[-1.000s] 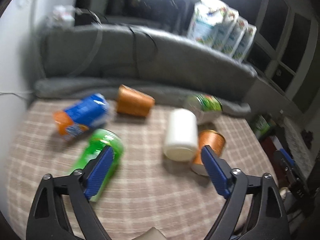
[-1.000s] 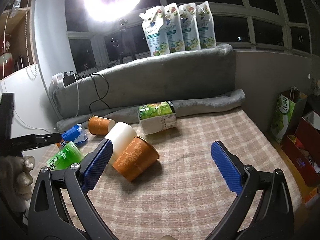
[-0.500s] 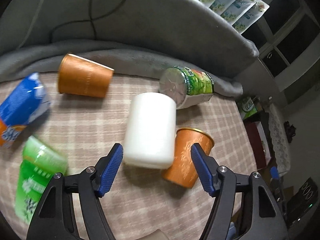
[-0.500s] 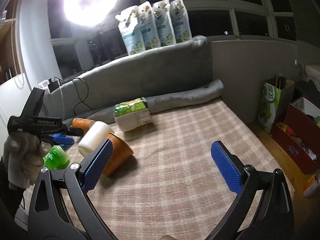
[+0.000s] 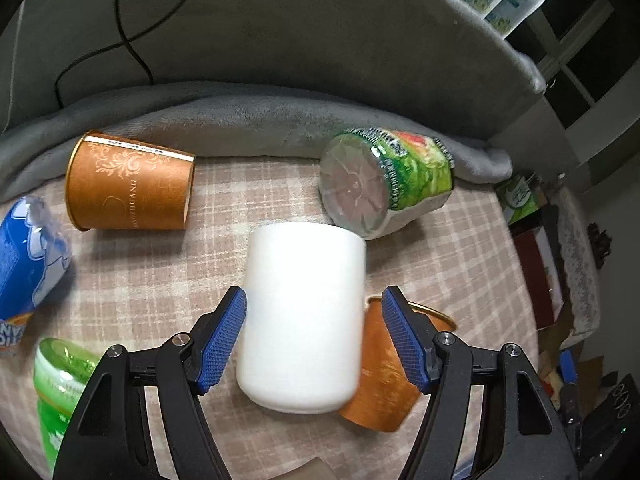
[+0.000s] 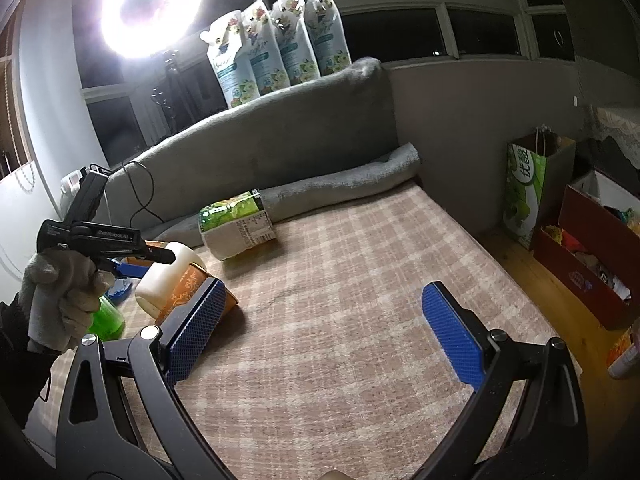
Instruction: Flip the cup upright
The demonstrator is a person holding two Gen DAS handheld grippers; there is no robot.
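A white cup (image 5: 302,312) lies on its side on the checked tablecloth, its flat end toward me. It also shows in the right wrist view (image 6: 168,276). My left gripper (image 5: 314,336) is open with its blue pads on either side of the cup; the left pad is at the cup's wall, the right pad stands apart. An orange paper cup (image 5: 384,376) lies against the white cup's right side. A second orange paper cup (image 5: 128,184) lies on its side at the back left. My right gripper (image 6: 324,336) is open and empty above the cloth.
A green-labelled bottle (image 5: 384,184) lies just behind the white cup. A blue packet (image 5: 24,264) and a green bottle (image 5: 60,392) lie at the left. A grey blanket roll (image 5: 240,120) lines the back edge. Boxes and a bag (image 6: 528,188) stand on the floor at the right.
My left gripper has moved forward and down so the white cup now sits between its pads. My right gripper has shifted a little with the view turning right; it stays open.
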